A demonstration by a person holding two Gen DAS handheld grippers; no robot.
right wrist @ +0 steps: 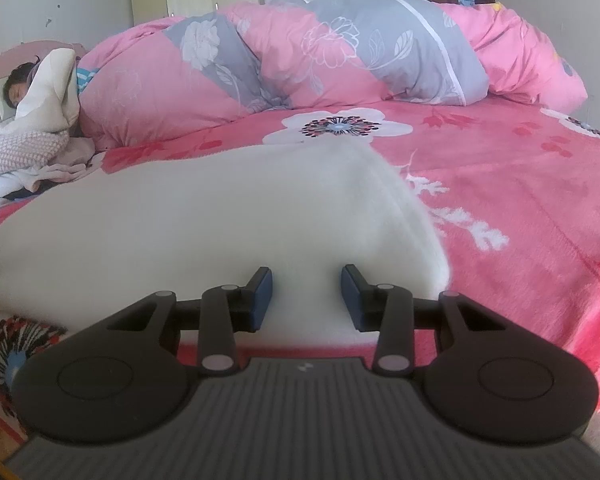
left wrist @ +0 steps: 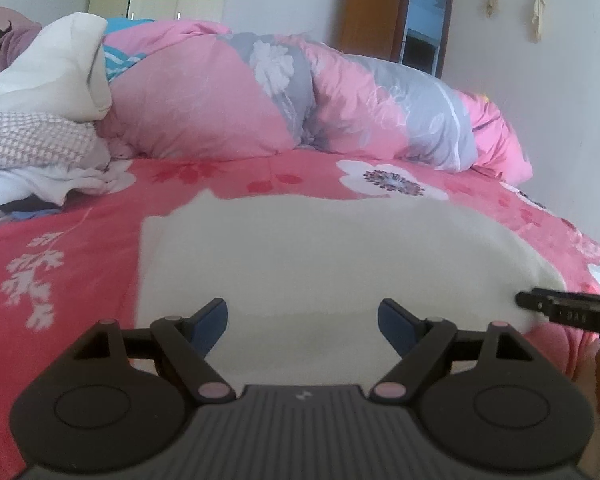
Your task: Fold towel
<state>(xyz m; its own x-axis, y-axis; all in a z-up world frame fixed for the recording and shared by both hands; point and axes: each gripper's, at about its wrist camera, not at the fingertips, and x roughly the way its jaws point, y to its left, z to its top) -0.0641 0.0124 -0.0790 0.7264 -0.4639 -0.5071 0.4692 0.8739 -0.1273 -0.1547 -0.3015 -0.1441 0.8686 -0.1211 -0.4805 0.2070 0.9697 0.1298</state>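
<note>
A cream towel [left wrist: 320, 248] lies flat on the pink flowered bedspread [left wrist: 80, 280]. My left gripper [left wrist: 302, 308] hovers over its near edge, open wide, with nothing between its blue pads. A black finger [left wrist: 548, 306] of the right gripper reaches the towel's right corner. In the right wrist view the towel [right wrist: 220, 208] spreads to the left and ahead. There my right gripper [right wrist: 306, 280] stands partly open at the towel's near right edge. Towel cloth shows in the gap, but the pads do not press on it.
A rolled pink and grey quilt [right wrist: 340, 52] runs across the far side of the bed. A person [right wrist: 18, 84] lies at the far left beside a heap of clothes [right wrist: 20, 148]. Bare bedspread [right wrist: 520, 200] stretches to the right of the towel. A brown door [left wrist: 372, 8] stands behind.
</note>
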